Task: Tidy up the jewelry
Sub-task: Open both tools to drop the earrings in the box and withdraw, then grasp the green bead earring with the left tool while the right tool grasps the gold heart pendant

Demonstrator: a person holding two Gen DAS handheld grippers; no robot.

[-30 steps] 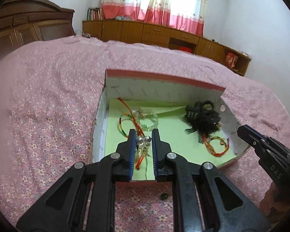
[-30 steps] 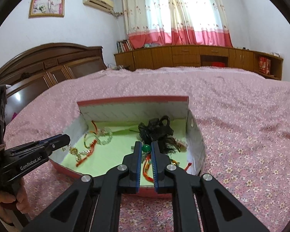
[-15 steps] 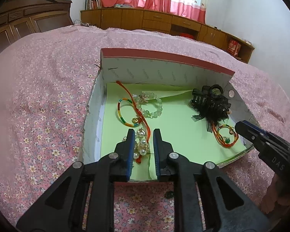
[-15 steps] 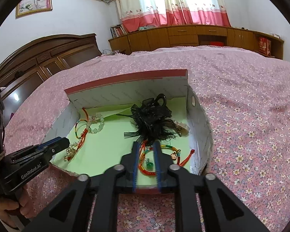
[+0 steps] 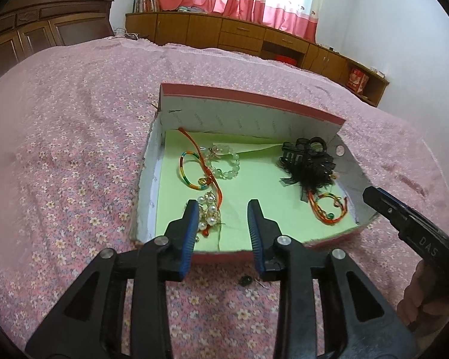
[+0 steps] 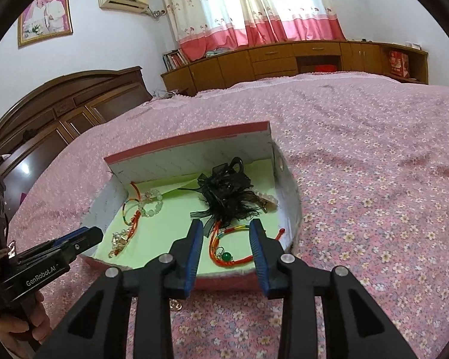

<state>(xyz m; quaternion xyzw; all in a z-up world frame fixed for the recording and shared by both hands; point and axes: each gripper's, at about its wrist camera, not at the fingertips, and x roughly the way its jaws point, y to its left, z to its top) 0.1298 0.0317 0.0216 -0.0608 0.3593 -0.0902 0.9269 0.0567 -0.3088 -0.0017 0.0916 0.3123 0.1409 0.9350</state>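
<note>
Jewelry: all pieces that I can see lie inside the box [image 5: 248,95], on its green paper lining [image 5: 254,179].
Box: a low cardboard box with a pink rim, in the middle of both views, resting on the bed [image 5: 74,149] with the pink flowered cover.
Pearl piece [image 5: 208,212]: at the lower left of the lining in the left wrist view, just beside the inner face of the left finger (I cannot tell if it touches the pad).
Bracelets at left: a rainbow cord bangle [image 5: 186,173], a red cord [image 5: 206,167] and a clear bead bracelet [image 5: 224,161] lie together, overlapping, in the left centre of that view.
Black hair clip [image 6: 227,191]: a feathery black piece at the right part of the box, near the far wall.
Green bead bracelet [image 6: 227,251]: an orange cord with a green bead, lying flat on the lining in the lower centre of the right wrist view.
Left gripper [image 5: 223,209]: its fingers are opening and stand clearly apart; nothing is clamped between them.
Right gripper [image 6: 226,230]: its fingers are opening too; the green bead bracelet appears in the gap between them, but the pads do not press it.
Small dark bead [image 5: 244,280]: on the bed cover, just in front of the box near wall.
</note>
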